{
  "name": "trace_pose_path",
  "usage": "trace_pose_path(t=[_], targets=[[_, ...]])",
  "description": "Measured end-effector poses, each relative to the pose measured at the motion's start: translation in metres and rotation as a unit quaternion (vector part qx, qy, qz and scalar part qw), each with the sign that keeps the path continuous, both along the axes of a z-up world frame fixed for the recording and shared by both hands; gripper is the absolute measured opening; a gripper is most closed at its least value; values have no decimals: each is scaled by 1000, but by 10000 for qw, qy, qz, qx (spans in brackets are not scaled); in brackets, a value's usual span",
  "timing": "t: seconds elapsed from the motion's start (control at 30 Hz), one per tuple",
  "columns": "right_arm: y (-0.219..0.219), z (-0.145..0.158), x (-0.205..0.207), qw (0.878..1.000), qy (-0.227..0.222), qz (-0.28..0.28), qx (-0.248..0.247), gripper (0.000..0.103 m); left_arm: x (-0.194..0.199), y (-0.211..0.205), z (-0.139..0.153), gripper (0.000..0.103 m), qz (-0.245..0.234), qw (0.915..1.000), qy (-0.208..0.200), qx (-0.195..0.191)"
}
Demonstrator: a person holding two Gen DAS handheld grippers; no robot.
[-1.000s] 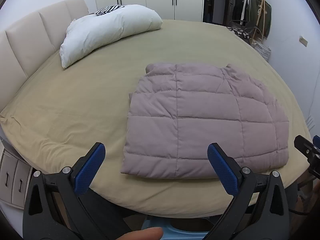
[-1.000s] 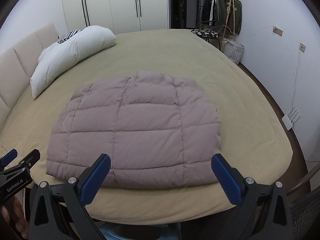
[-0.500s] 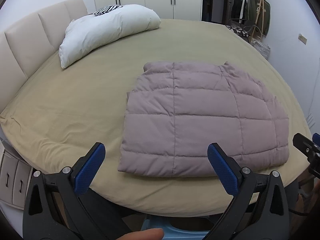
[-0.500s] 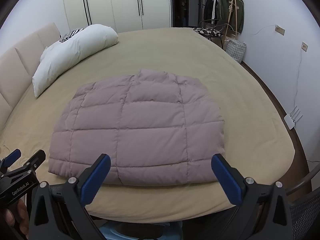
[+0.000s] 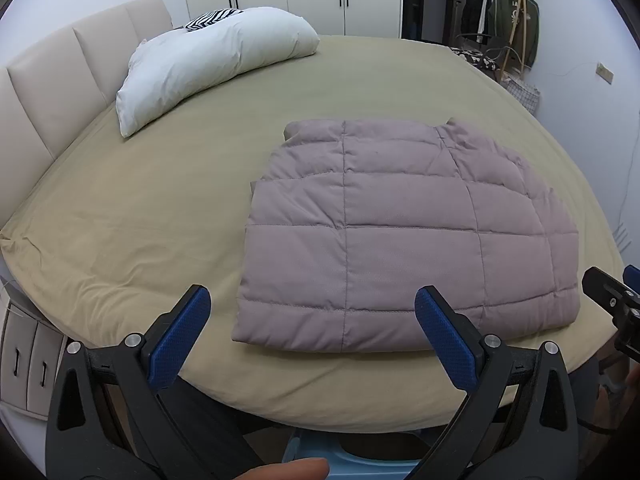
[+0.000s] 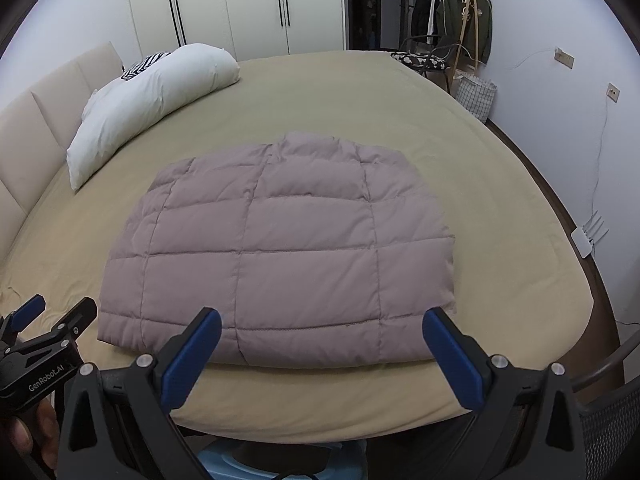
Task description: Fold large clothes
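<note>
Mauve quilted jacket (image 6: 276,248) lies folded into a flat rectangle on the bed (image 6: 500,208), near the front edge, collar end pointing away toward the wardrobe (image 6: 240,4). Left gripper (image 5: 312,328) jaws wide apart, holding nothing, hovering off the bed's front edge just short of the jacket's near left corner. Right gripper (image 6: 320,344) jaws also wide apart, empty, lined up with the jacket's near hem but not touching it. In the right wrist view the left gripper shows at lower left with a hand (image 6: 28,440) on it. White pillow (image 5: 208,68) sits at the far left by the headboard (image 5: 60,92), well apart from the jacket. Coat rack (image 6: 460,16) with hanging clothes in the far right corner.
</note>
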State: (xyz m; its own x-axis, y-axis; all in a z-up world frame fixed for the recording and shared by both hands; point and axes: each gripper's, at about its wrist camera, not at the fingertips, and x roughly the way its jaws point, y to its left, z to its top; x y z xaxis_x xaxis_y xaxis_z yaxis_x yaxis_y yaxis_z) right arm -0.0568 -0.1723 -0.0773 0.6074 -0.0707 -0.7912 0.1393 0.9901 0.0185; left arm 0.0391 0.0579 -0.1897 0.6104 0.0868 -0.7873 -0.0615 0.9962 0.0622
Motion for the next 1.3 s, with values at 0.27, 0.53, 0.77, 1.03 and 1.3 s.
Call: trace_pose_path(t=[0.27, 0.53, 0.77, 1.03, 1.3], targets=[[3, -2, 0, 10000, 37, 19, 16, 103, 0, 1, 0, 103, -5, 10000, 7, -4], [5, -4, 0, 10000, 54, 27, 3, 103, 0, 0, 0, 103, 0, 10000, 9, -5], [6, -4, 0, 10000, 61, 31, 7, 103, 0, 1, 0, 103, -3, 10000, 11, -9], [5, -5, -1, 10000, 64, 44, 2, 103, 0, 1, 0, 103, 0, 10000, 12, -3], [5, -6, 0, 10000, 79, 48, -6, 103, -1, 3, -2, 103, -7, 10000, 31, -14]])
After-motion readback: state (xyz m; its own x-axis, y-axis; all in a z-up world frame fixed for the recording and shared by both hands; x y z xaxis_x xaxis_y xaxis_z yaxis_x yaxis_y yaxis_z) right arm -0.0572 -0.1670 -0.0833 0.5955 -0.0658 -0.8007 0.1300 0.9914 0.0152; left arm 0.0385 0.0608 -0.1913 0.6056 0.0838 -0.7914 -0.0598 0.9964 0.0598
